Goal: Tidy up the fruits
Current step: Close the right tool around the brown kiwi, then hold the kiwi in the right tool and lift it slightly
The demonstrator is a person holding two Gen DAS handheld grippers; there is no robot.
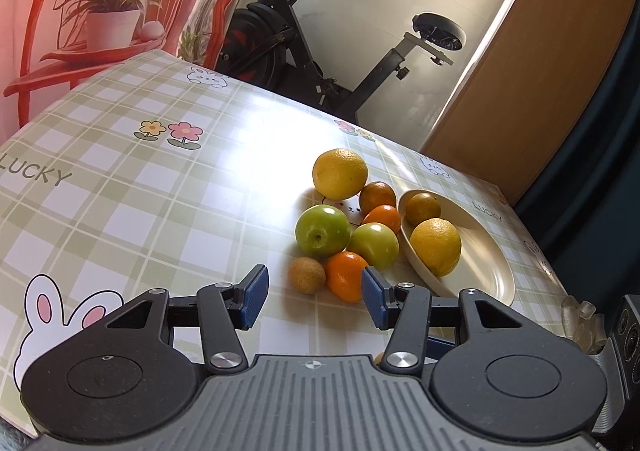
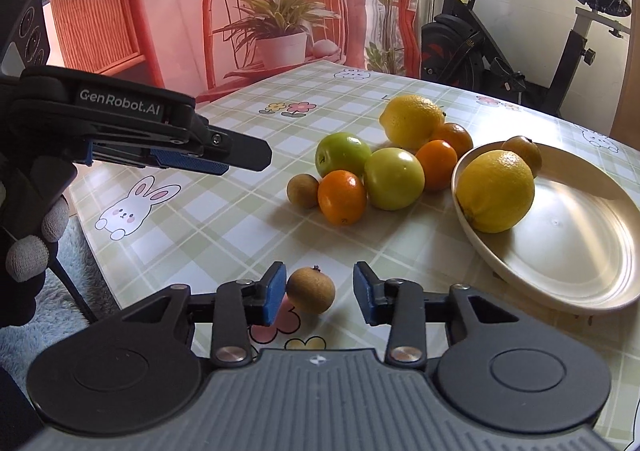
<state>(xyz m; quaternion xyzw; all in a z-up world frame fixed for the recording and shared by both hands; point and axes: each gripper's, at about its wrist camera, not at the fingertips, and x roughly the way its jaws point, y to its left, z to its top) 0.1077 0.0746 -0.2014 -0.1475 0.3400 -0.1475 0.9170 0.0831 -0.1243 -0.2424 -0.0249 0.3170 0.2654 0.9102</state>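
Observation:
A cream plate [image 2: 580, 235] on the checked tablecloth holds a big yellow citrus [image 2: 496, 191] and a brownish orange [image 2: 524, 151]. Left of it lies a cluster: two green apples [image 2: 343, 154] [image 2: 394, 179], oranges [image 2: 342, 197] [image 2: 436, 165], a yellow citrus [image 2: 412, 121] and a small brown fruit [image 2: 303, 191]. Another small brown fruit [image 2: 311, 289] sits on the table between the fingers of my open right gripper [image 2: 320, 293], touching its left pad only. My left gripper [image 1: 316, 297] is open and empty, hovering just short of the cluster's near orange [image 1: 346, 275] and small brown fruit [image 1: 307, 275].
The left gripper [image 2: 240, 157], held by a gloved hand [image 2: 36, 243], hangs over the table's left side. An exercise bike [image 1: 320, 51] stands beyond the far table edge. A printed backdrop [image 2: 280, 11] rises behind. The plate [image 1: 480, 251] lies near the right edge.

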